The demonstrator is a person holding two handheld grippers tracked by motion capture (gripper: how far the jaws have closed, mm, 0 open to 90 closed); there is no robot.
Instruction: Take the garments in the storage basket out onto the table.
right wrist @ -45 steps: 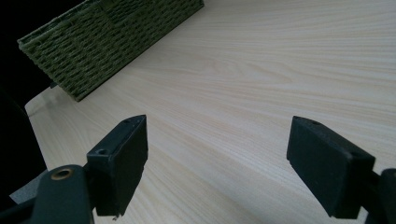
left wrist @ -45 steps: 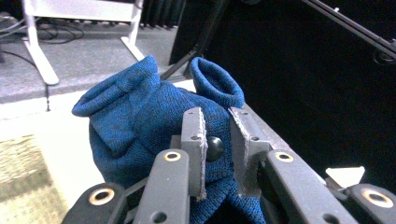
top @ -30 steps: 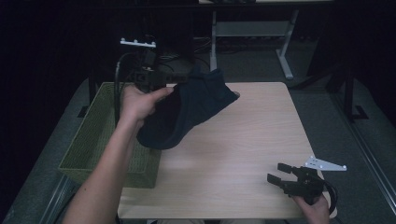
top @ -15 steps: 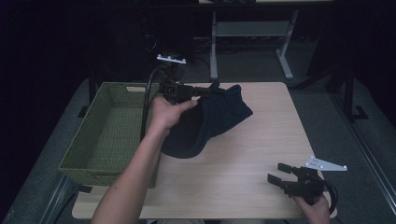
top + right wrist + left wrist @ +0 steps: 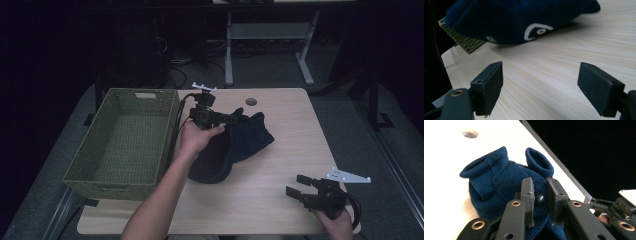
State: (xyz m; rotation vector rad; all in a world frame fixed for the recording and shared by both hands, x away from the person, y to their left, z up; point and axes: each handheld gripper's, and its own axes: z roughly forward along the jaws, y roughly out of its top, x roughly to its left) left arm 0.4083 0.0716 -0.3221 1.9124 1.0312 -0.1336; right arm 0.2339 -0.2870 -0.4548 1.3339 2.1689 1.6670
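Observation:
A dark blue knitted garment (image 5: 245, 142) lies bunched on the middle of the wooden table (image 5: 280, 210). My left gripper (image 5: 234, 119) reaches over its upper edge from the left, shut on a fold of it. In the left gripper view the narrow-set jaws of the left gripper (image 5: 539, 181) pinch the blue garment (image 5: 496, 182), whose two cuffs stick up beyond them. My right gripper (image 5: 299, 186) rests at the table's near right corner, open and holding nothing. In the right gripper view the wide-apart jaws of the right gripper (image 5: 544, 82) face the garment (image 5: 499, 22) and its white logo.
A green woven basket (image 5: 107, 182) stands along the table's left side, right next to the garment; its corner (image 5: 461, 40) pokes out under the cloth. A round cable hole (image 5: 251, 101) sits near the far edge. Bare wood lies between the garment and the right gripper.
My left hand has carried the garment rightward and down from above the basket; the cloth now rests on the table. The right gripper has stayed where it was.

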